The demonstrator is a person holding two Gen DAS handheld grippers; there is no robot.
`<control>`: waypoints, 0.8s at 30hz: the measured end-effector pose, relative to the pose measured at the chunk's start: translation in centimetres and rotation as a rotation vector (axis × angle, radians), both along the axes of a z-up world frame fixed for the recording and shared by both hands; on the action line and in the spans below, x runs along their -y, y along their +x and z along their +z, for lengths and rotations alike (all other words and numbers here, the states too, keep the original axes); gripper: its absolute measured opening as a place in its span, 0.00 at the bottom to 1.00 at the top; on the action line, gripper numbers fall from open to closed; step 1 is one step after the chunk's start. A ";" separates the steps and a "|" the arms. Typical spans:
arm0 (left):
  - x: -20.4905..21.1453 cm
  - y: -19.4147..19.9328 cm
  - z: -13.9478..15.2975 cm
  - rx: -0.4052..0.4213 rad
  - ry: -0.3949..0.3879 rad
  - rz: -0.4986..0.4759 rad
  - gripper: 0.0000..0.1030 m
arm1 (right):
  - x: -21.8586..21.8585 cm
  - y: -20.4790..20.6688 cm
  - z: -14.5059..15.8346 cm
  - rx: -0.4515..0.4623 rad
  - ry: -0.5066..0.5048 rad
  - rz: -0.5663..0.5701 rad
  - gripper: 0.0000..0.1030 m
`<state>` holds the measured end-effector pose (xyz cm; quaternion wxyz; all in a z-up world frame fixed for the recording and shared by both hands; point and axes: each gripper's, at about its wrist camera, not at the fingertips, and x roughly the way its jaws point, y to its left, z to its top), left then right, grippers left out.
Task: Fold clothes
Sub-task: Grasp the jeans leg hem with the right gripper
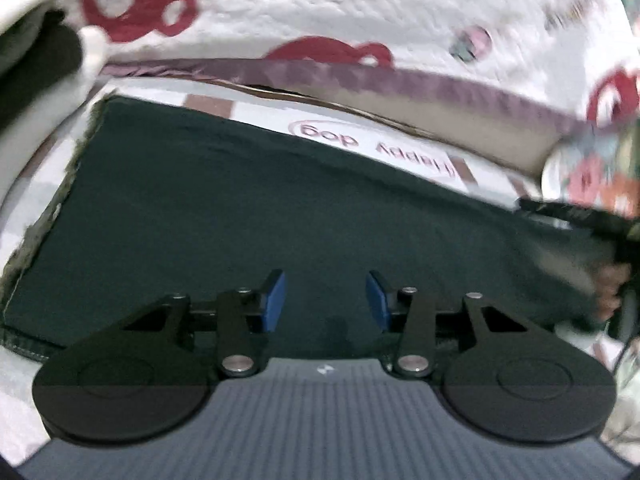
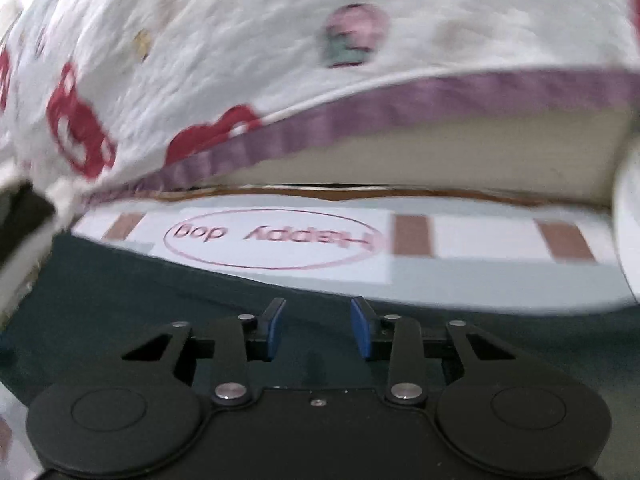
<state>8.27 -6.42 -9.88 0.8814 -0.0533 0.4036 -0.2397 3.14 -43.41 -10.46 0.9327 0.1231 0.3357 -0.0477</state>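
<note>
Your dark green garment (image 1: pixel 248 208) lies flat — long axis left to right; left gripper (image 1: pixel 326 300) and right gripper (image 2: pixel 317 330) both gape, empty.

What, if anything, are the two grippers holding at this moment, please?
Nothing: the left gripper and right gripper both hover open above the dark green garment.

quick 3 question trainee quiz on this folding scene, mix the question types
1. True or false: the left gripper holds the dark garment.
2. The words printed on the sheet beyond the garment are: A) Happy dog B) Good night C) Sweet home
3. Fill in: the quilt has a ____ border.

Key
1. False: its jaws stand apart over the cloth with nothing between them. The right gripper is open too.
2. A
3. Purple
</note>
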 end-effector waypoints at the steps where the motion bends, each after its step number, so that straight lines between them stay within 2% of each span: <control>1: 0.5 -0.5 0.2 0.011 0.004 -0.002 0.42 | 0.9 -1.3 0.1 0.007 0.014 -0.015 0.37; 4: 1.6 -1.9 1.1 0.041 0.026 -0.009 0.46 | 4.7 -5.8 0.4 -0.015 0.072 -0.062 0.37; 7: 3.0 -3.2 1.9 0.059 0.074 -0.027 0.50 | 9.4 -11.2 0.5 -0.033 0.126 -0.166 0.38; 11: 5.6 -4.8 1.8 0.062 0.128 -0.085 0.50 | 15.9 -19.2 -0.2 -0.025 0.218 -0.324 0.38; 13: 7.2 -5.5 1.7 0.066 0.150 -0.107 0.51 | 19.2 -22.8 -0.5 -0.041 0.240 -0.367 0.38; 17: 10.6 -6.9 1.5 0.077 0.180 -0.138 0.57 | 24.3 -27.4 -0.9 -0.048 0.253 -0.446 0.38; 19: 12.5 -7.1 1.6 0.077 0.205 -0.152 0.58 | 26.5 -28.9 -1.2 -0.018 0.295 -0.494 0.39; 21: 14.4 -7.2 1.8 0.082 0.224 -0.168 0.58 | 28.3 -30.1 -1.7 0.017 0.339 -0.538 0.44; 24: 17.1 -7.2 2.3 0.098 0.225 -0.190 0.63 | 30.4 -31.5 -2.9 0.062 0.411 -0.568 0.44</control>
